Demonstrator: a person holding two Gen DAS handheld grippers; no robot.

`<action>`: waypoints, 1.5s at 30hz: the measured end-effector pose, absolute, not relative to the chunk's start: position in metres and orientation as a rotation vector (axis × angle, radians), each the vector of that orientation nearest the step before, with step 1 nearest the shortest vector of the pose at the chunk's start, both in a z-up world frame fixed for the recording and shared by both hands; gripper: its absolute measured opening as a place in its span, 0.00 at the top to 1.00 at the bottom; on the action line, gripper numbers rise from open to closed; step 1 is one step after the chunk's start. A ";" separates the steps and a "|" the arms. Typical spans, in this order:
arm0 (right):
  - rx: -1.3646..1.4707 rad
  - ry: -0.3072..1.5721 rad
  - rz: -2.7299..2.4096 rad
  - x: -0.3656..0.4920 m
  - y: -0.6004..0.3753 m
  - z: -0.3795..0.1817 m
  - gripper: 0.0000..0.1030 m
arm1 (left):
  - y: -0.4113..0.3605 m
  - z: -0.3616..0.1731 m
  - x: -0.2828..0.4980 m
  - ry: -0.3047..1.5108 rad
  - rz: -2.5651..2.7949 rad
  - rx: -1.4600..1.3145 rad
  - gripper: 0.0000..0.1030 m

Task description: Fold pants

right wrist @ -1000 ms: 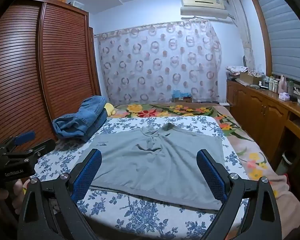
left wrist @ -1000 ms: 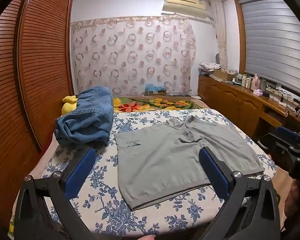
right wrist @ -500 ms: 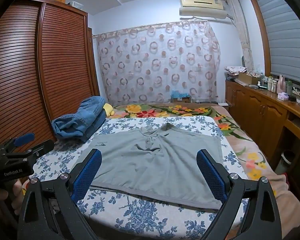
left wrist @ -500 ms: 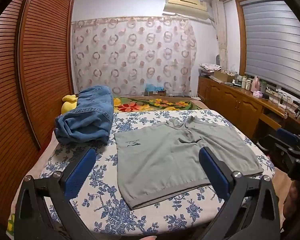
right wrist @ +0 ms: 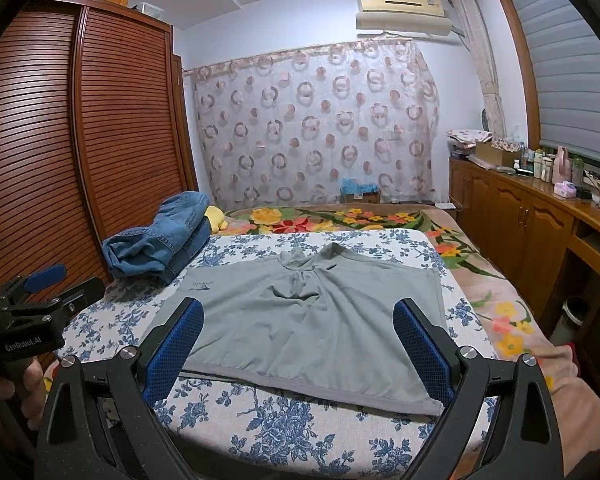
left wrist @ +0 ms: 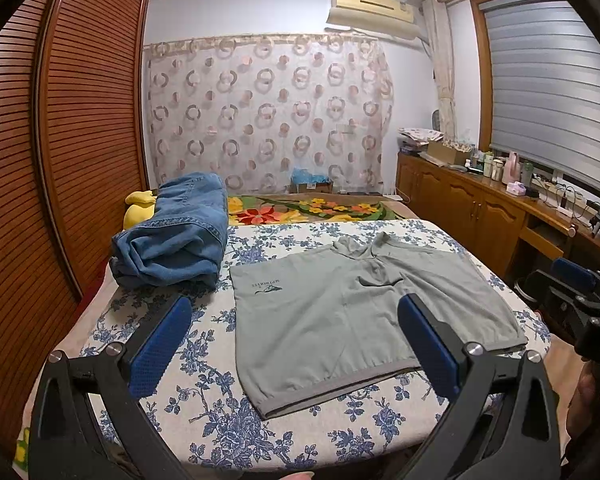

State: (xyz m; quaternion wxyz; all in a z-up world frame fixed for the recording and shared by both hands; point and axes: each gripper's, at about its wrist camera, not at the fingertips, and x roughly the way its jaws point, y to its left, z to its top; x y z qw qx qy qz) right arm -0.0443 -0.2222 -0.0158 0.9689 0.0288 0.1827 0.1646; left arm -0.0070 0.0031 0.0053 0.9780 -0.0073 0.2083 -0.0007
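Grey-green shorts [left wrist: 356,312] lie spread flat on the blue-flowered bedspread [left wrist: 204,396], waistband toward me; they also show in the right wrist view [right wrist: 312,320]. My left gripper [left wrist: 296,344] is open and empty, held above the bed's near edge, over the shorts' left part. My right gripper [right wrist: 300,348] is open and empty, above the shorts' near edge. Each gripper shows at the edge of the other's view: the right one [left wrist: 572,292] and the left one [right wrist: 40,292].
A pile of blue jeans [left wrist: 176,232] lies at the bed's far left, beside a yellow plush toy [left wrist: 138,210]. A slatted wooden wardrobe [left wrist: 60,140] stands left. A wooden cabinet [left wrist: 480,208] with bottles runs along the right wall.
Both grippers have shifted only slightly. The shorts and jeans have not moved. Both grippers stay open.
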 end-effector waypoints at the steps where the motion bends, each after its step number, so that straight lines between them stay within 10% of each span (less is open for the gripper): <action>1: 0.059 0.368 0.331 -0.044 -0.222 -0.016 0.06 | 0.003 0.006 -0.007 0.420 -0.002 -0.015 0.00; 45: 0.067 0.350 0.331 -0.046 -0.223 -0.015 0.06 | 0.002 0.008 -0.009 0.414 0.000 -0.010 0.00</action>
